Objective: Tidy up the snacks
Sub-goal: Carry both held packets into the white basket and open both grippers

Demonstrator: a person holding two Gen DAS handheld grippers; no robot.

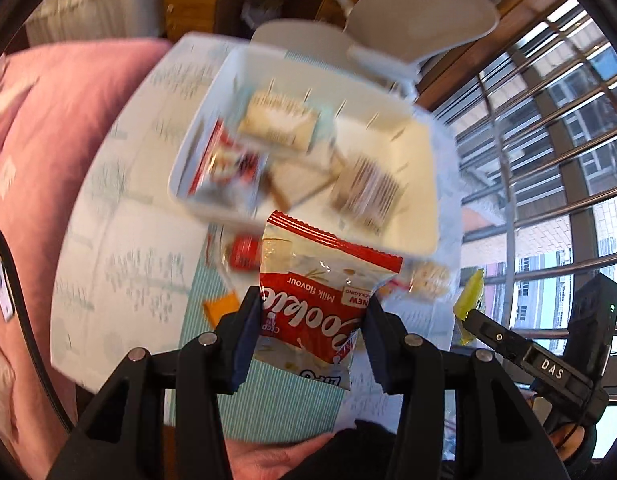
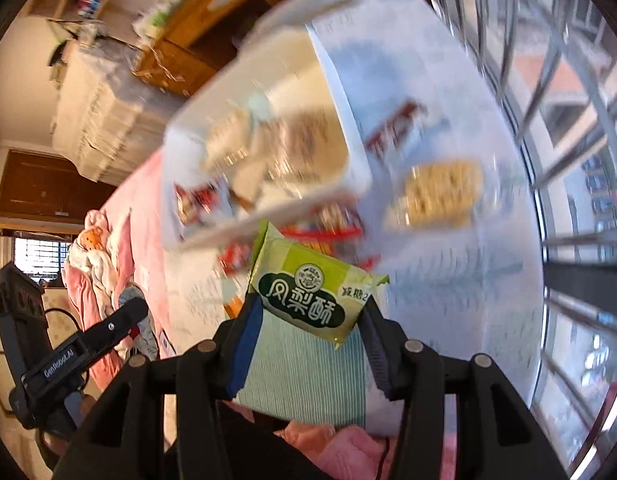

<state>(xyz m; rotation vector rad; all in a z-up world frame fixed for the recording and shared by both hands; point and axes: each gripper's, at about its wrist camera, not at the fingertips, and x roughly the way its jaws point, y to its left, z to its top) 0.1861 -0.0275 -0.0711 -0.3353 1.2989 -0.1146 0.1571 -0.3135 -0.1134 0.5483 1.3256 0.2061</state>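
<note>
My left gripper (image 1: pixel 310 312) is shut on a red and white milk-flavour snack packet (image 1: pixel 320 300), held above the table just short of the white bin (image 1: pixel 412 220). The bin holds several wrapped snacks, blurred by motion. My right gripper (image 2: pixel 310 316) is shut on a green pineapple-cake packet (image 2: pixel 312 292), also in the air in front of the bin (image 2: pixel 348 148). The right gripper with its green packet (image 1: pixel 470 300) shows at the right in the left wrist view.
Loose snacks lie on the patterned tablecloth (image 1: pixel 120 248): a small red packet (image 1: pixel 244 254), an orange piece (image 1: pixel 220 308), a beige cracker pack (image 2: pixel 436 196) and a brown-red bar (image 2: pixel 396 128). A pink bed (image 1: pixel 40 128) is left, window bars (image 1: pixel 548 140) right, a chair (image 1: pixel 420 20) behind.
</note>
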